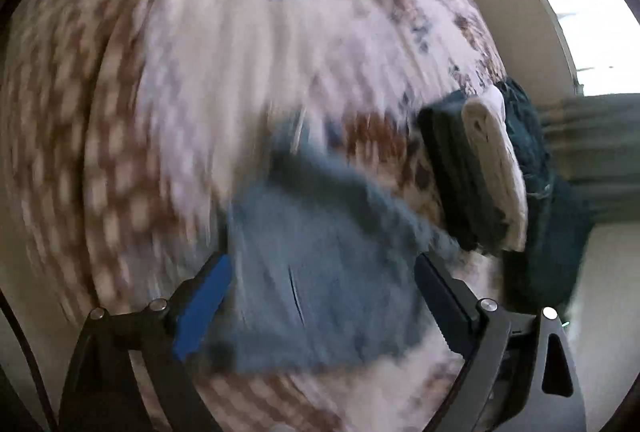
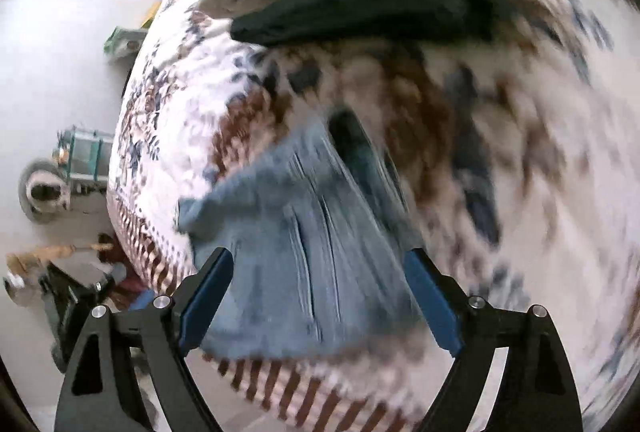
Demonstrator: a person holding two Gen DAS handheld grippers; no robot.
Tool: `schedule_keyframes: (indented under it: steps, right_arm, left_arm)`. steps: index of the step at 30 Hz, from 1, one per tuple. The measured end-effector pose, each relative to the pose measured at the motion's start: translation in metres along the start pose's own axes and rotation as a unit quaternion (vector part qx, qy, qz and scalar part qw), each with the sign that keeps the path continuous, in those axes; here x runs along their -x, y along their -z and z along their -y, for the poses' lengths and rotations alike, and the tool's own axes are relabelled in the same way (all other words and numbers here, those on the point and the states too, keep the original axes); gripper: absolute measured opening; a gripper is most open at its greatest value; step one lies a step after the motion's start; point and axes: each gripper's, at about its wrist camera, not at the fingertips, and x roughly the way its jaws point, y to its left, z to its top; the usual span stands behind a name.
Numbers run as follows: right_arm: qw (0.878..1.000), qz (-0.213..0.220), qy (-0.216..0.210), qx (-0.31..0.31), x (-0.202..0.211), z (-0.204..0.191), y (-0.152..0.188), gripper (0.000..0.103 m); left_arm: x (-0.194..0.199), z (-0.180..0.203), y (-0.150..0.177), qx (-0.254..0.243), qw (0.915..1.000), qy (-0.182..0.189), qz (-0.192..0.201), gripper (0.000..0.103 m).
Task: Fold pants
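Observation:
Blue denim pants [image 1: 320,272] lie bunched on a bed with a white, brown and blue patterned cover [image 1: 240,52]. My left gripper [image 1: 324,296] is open, its fingers spread either side of the denim just above it. In the right wrist view the same pants [image 2: 304,256] lie between the spread fingers of my right gripper [image 2: 320,296], which is also open. Both views are blurred by motion. I cannot tell whether either gripper touches the cloth.
A stack of folded clothes, dark and white [image 1: 480,168], sits on the bed to the right of the pants. A dark garment [image 2: 368,8] lies farther up the bed. The bed edge [image 2: 132,216] drops to a pale floor with clutter [image 2: 52,184] at left.

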Motion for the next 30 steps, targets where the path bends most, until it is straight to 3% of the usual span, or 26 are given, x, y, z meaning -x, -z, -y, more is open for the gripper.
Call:
schedule_keyframes:
  steps: [2, 5, 8, 11, 14, 15, 18, 19, 23, 25, 30]
  right_arm:
    - [0.999, -0.018, -0.029, -0.030, -0.012, 0.017, 0.016, 0.090]
    - [0.990, -0.049, -0.089, -0.095, -0.049, 0.054, 0.038, 0.090]
    - [0.983, -0.067, -0.115, -0.129, -0.085, 0.077, 0.046, 0.090]
    - [0.975, -0.066, -0.147, -0.151, -0.107, 0.087, 0.047, 0.090]
    - [0.969, -0.038, -0.180, -0.163, -0.116, 0.087, 0.042, 0.089]
    - [0.967, -0.022, -0.189, -0.171, -0.118, 0.087, 0.039, 0.087]
    - [0.969, -0.004, -0.171, -0.180, -0.120, 0.086, 0.037, 0.060]
    - [0.969, -0.001, -0.167, -0.180, -0.119, 0.085, 0.037, 0.046]
    - [0.966, 0.005, -0.184, -0.181, -0.109, 0.088, 0.048, 0.034]
    - [0.963, 0.005, -0.196, -0.186, -0.104, 0.092, 0.051, 0.032]
    - [0.960, -0.011, -0.215, -0.182, -0.109, 0.097, 0.050, 0.033]
  left_arm:
    - [-0.016, -0.019, 0.027, 0.054, 0.9974, 0.030, -0.037, 0.093]
    - [-0.042, -0.046, 0.054, 0.107, 0.9909, 0.043, -0.070, 0.093]
    - [-0.054, -0.061, 0.071, 0.135, 0.9865, 0.051, -0.077, 0.093]
    - [-0.064, -0.073, 0.084, 0.153, 0.9833, 0.055, -0.083, 0.093]
    - [-0.071, -0.087, 0.093, 0.186, 0.9760, 0.069, -0.090, 0.093]
    - [-0.072, -0.089, 0.094, 0.192, 0.9748, 0.073, -0.088, 0.093]
    - [-0.079, -0.094, 0.089, 0.206, 0.9713, 0.088, -0.080, 0.093]
    - [-0.083, -0.096, 0.086, 0.211, 0.9702, 0.090, -0.077, 0.093]
    - [-0.091, -0.101, 0.074, 0.233, 0.9661, 0.097, -0.053, 0.092]
    - [-0.088, -0.098, 0.071, 0.235, 0.9654, 0.108, -0.036, 0.092]
    - [-0.080, -0.082, 0.058, 0.190, 0.9764, 0.102, 0.012, 0.069]
